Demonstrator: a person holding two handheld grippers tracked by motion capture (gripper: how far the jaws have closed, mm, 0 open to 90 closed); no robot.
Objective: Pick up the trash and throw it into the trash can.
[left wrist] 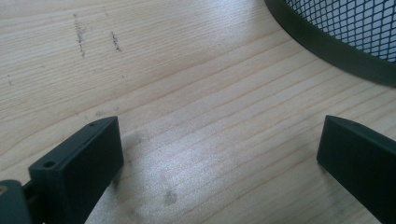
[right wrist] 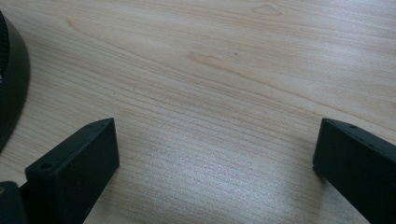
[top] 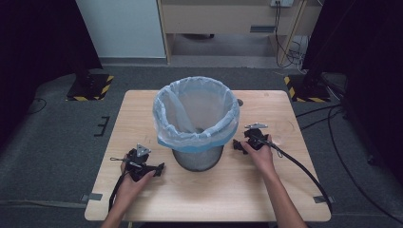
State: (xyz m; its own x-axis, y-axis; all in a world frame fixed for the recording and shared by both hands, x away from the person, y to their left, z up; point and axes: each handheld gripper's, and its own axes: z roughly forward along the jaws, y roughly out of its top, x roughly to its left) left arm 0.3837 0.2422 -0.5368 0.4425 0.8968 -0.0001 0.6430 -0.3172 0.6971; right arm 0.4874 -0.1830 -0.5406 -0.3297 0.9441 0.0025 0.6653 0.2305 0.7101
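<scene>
A black mesh waste bin (top: 197, 159) lined with a pale blue plastic bag (top: 196, 114) stands in the middle of the wooden table (top: 142, 109). My left gripper (top: 159, 168) rests on the table just left of the bin's base, held by a hand. Its jaws stand wide apart over bare wood (left wrist: 219, 140), and the bin's dark rim (left wrist: 327, 46) shows at the upper right. My right gripper (top: 237, 146) sits on the table right of the bin, also open (right wrist: 215, 144), nothing between its jaws. The bin's base (right wrist: 11, 88) edges in at the left.
A black cable (top: 304, 173) trails from the right gripper toward the table's front right corner. Around the table lies grey carpet with black stands on yellow-striped feet (top: 90, 88) at the back left and right, and a wooden cabinet (top: 228, 19) behind.
</scene>
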